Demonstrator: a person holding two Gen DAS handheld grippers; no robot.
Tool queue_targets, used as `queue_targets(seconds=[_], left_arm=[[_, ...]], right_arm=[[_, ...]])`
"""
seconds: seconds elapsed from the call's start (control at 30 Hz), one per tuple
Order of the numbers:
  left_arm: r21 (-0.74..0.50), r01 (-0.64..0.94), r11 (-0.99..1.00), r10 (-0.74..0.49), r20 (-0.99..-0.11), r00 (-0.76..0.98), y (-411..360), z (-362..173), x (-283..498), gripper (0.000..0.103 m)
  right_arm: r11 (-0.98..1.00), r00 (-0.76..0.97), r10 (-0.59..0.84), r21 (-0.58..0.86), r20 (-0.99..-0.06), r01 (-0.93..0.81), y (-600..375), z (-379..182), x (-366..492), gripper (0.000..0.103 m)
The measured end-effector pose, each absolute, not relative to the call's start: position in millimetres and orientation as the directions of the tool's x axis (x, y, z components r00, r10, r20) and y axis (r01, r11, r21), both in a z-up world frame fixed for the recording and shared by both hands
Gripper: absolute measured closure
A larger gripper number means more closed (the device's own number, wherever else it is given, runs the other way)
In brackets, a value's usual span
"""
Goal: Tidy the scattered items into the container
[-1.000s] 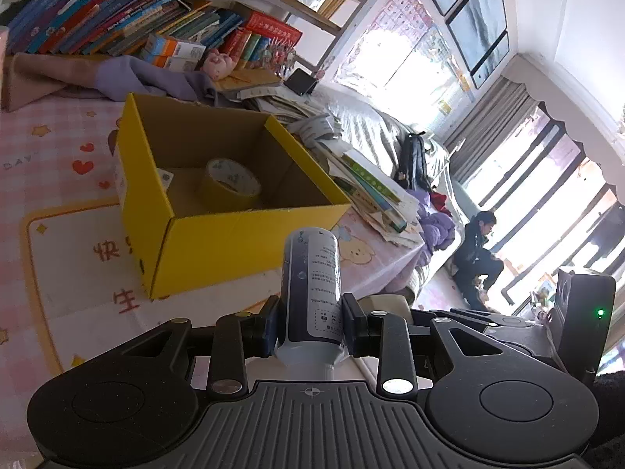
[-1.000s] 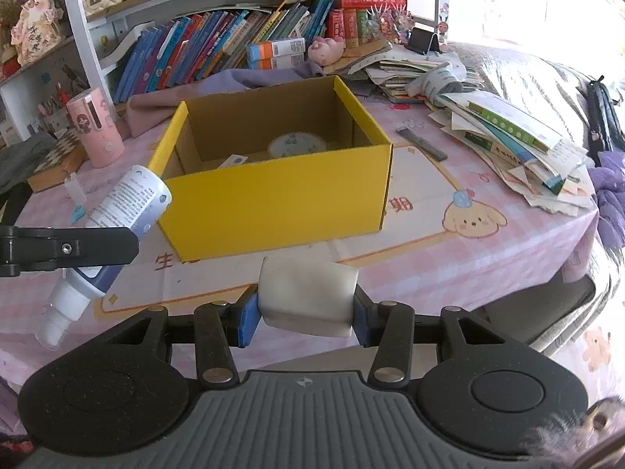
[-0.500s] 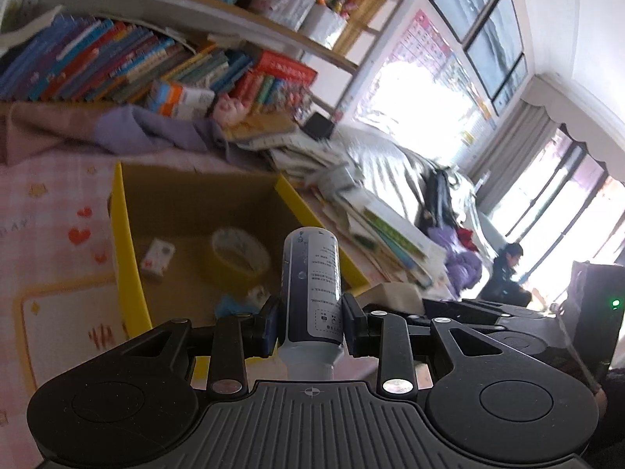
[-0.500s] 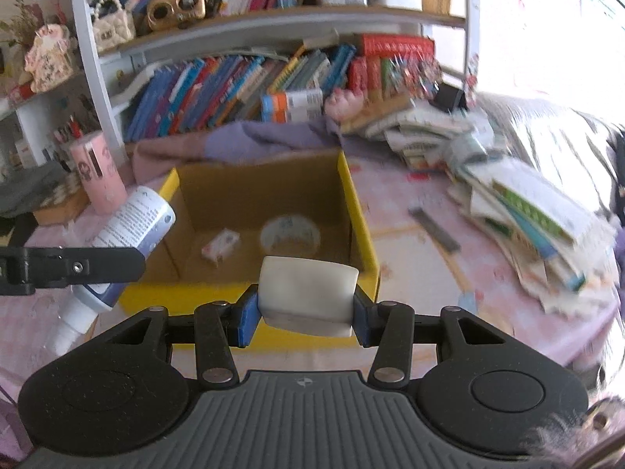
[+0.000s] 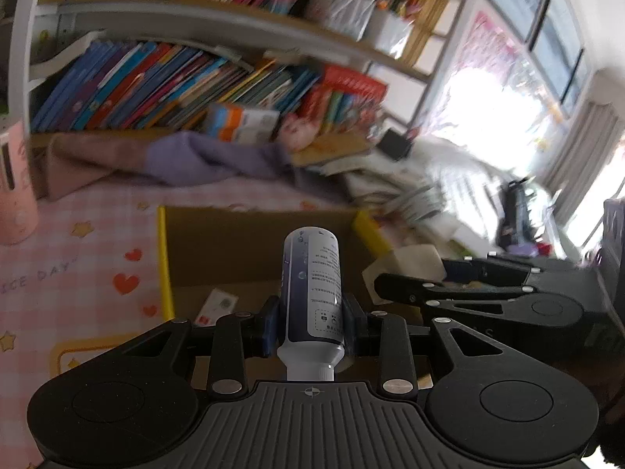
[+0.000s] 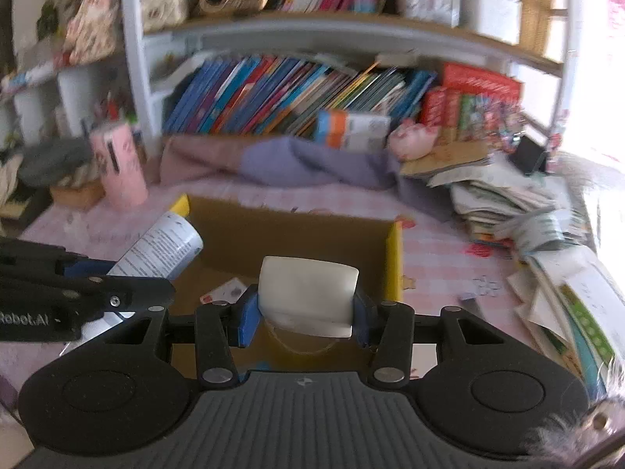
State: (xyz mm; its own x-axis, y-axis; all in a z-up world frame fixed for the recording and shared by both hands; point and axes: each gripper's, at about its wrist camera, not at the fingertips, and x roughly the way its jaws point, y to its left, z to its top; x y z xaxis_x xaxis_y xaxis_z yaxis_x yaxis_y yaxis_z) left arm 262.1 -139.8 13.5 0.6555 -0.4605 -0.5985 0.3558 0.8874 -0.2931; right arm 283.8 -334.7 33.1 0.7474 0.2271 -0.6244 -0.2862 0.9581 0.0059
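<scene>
My left gripper [image 5: 310,324] is shut on a white spray bottle [image 5: 312,285] with a dark printed label, its base pointing forward. It hangs over the open yellow cardboard box [image 5: 164,258]. My right gripper [image 6: 304,312] is shut on a white rounded block [image 6: 308,293], also above the box [image 6: 394,262]. In the right wrist view the bottle [image 6: 160,250] and the left gripper [image 6: 78,293] show at the left. In the left wrist view the block [image 5: 414,262] and the right gripper [image 5: 488,293] show at the right. A small card pack [image 5: 216,305] lies inside the box.
The pink checked tablecloth [image 5: 78,258] covers the table. A pink cylinder cup [image 6: 119,164] stands back left. Purple cloth [image 6: 312,164] lies behind the box. Piled papers and books [image 6: 547,242] crowd the right side. Bookshelves [image 6: 293,93] line the back.
Both grippers have moved forward, from in front of the box's near wall to over its inside, still holding the bottle and the block. The tape roll in the box is now mostly hidden.
</scene>
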Motion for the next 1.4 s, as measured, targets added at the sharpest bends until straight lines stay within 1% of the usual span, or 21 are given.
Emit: queue_targets(seconds=[0.17,0.43,0.7,0.77,1.0,1.1,1.17,1.2,1.23,1.27,1.33,1.4], left_arm=[[-0.245,0.315,0.917,-0.396,-0.652,0.647,-149,-6,269,0.072],[-0.213,0.275,0.938,-0.344,-0.686,0.641,-159,-21,270,0.072],[-0.192,0.257,0.947,-0.315,-0.702,0.638,-165,-26,270,0.072],[-0.194,0.258,0.947,-0.318,-0.699,0.64,-166,-26,269,0.075],[-0.175,0.259,0.95,-0.307,-0.682,0.664,-168,-21,264,0.075],[-0.173,0.257,0.951,-0.305,-0.668,0.678,-167,-16,260,0.072],[-0.169,0.247,0.954,-0.296,-0.656,0.694,-165,-12,256,0.066],[-0.168,0.239,0.956,-0.29,-0.647,0.706,-164,-9,254,0.064],[-0.168,0.23,0.958,-0.284,-0.637,0.717,-161,-6,251,0.058],[-0.172,0.222,0.96,-0.28,-0.627,0.727,-159,-3,249,0.05],[-0.182,0.212,0.96,-0.28,-0.6,0.749,-154,4,243,0.042],[-0.183,0.204,0.962,-0.274,-0.581,0.766,-151,10,237,0.038]], right_arm=[[0.935,0.681,0.25,-0.012,-0.688,-0.355,-324,8,305,0.059],[0.902,0.607,0.265,-0.031,-0.749,-0.432,-315,-13,318,0.059],[0.893,0.578,0.274,-0.019,-0.769,-0.449,-317,-20,322,0.059],[0.893,0.572,0.278,-0.012,-0.772,-0.45,-317,-21,322,0.059],[0.894,0.567,0.29,0.007,-0.771,-0.448,-319,-23,319,0.058],[0.898,0.576,0.301,0.023,-0.76,-0.44,-320,-20,317,0.056],[0.903,0.591,0.308,0.033,-0.746,-0.429,-321,-17,314,0.053],[0.905,0.6,0.313,0.039,-0.736,-0.424,-322,-14,312,0.049],[0.908,0.611,0.316,0.044,-0.726,-0.417,-323,-11,309,0.044],[0.911,0.623,0.317,0.047,-0.716,-0.409,-324,-7,307,0.042],[0.914,0.642,0.321,0.051,-0.696,-0.402,-326,0,303,0.042],[0.918,0.658,0.319,0.051,-0.682,-0.392,-327,6,298,0.041]])
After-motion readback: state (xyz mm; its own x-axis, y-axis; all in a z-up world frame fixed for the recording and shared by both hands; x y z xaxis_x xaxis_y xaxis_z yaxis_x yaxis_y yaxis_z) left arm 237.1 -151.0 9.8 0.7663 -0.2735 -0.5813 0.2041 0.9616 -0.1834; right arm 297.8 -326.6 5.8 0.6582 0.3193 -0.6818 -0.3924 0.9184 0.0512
